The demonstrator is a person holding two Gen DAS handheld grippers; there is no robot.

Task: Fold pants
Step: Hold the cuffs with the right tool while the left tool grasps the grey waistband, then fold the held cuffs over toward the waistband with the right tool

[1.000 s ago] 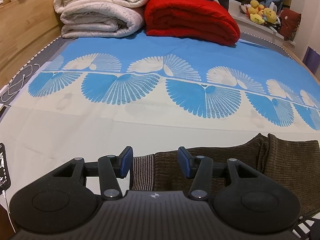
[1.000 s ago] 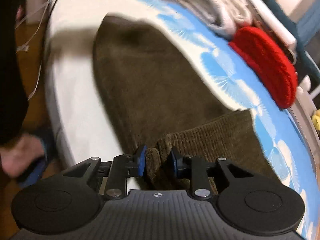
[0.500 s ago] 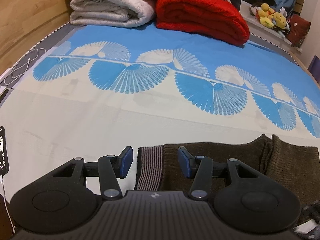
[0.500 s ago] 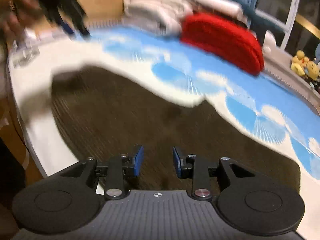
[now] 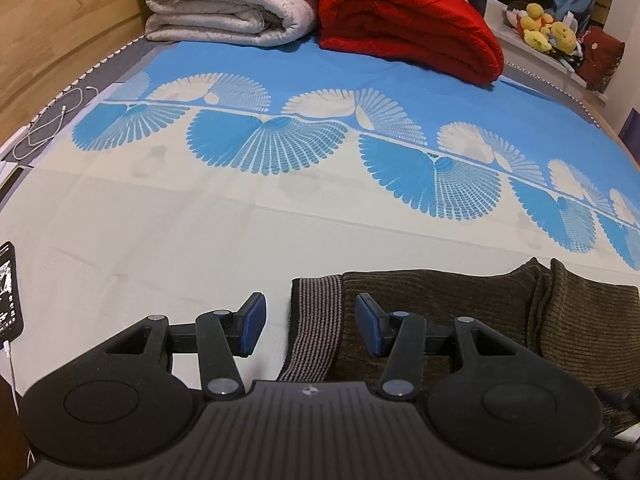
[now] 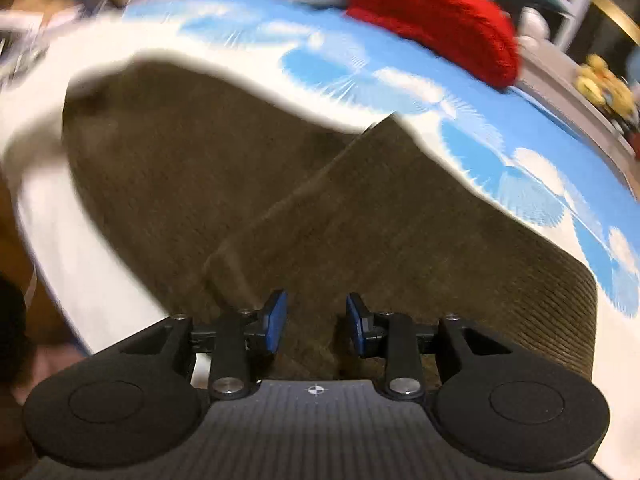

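Brown corduroy pants [image 5: 460, 308] lie on the bed near its front edge. Their striped waistband [image 5: 316, 320] sits between the fingers of my left gripper [image 5: 310, 324], which is open and holds nothing. In the right wrist view the pants [image 6: 360, 208] lie folded over, with one layer's edge running diagonally across the other. My right gripper [image 6: 316, 324] is open just above the brown cloth, empty. This view is blurred by motion.
The bed sheet [image 5: 200, 240] is white near me and blue with fan patterns farther back. A folded white quilt [image 5: 224, 0] and a red blanket [image 5: 412, 20] lie at the far end. A phone [image 5: 10, 288] on a cable lies at the left edge. Plush toys [image 5: 548, 28] sit far right.
My right gripper has let go of the pants fold it pinched, opened, and swung to look along the bed. My left gripper stayed open and shifted slightly left of the waistband.
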